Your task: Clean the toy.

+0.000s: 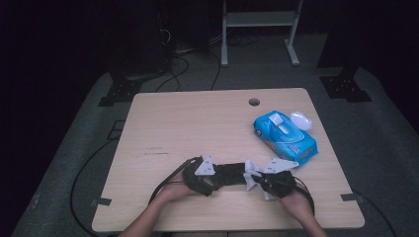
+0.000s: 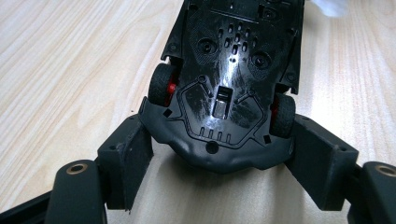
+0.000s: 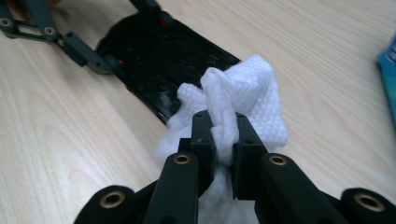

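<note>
With the toy car (image 2: 229,79) lying belly-up on the table (image 1: 173,123) near my edge, I've got it pinned from the left. Left gripper (image 2: 219,154): jaws spread wide around one end of the car, pads pressing the bumper corners just behind the two wheels (image 2: 161,84) on that end. So it's clamped on the car, not closed to a pinch.

Handling call: the car is hard glossy plastic, light, rigid. The underside looks slick and already scuffed, so it'll skate on the wood if I push along its length without a brace. Best hold is where I am, across the width at the bumper, pads on the flat corners. I'd avoid the wheels, they'd roll and let it twist.

Right gripper (image 3: 219,140): jaws shut tight on a bunched white wipe (image 3: 243,98). The wipe is soft, floppy, embossed; the free part fans out past the jaw tips and rests against the far end of the car's underside. It's gripped at the gathered middle, which is right: enough loose cloth to drag over the chassis, no bare jaw on plastic.

Further right: blue wipe pack (image 1: 285,137), well apart from the car, with its white lid (image 1: 301,120) flipped open behind it.
</note>
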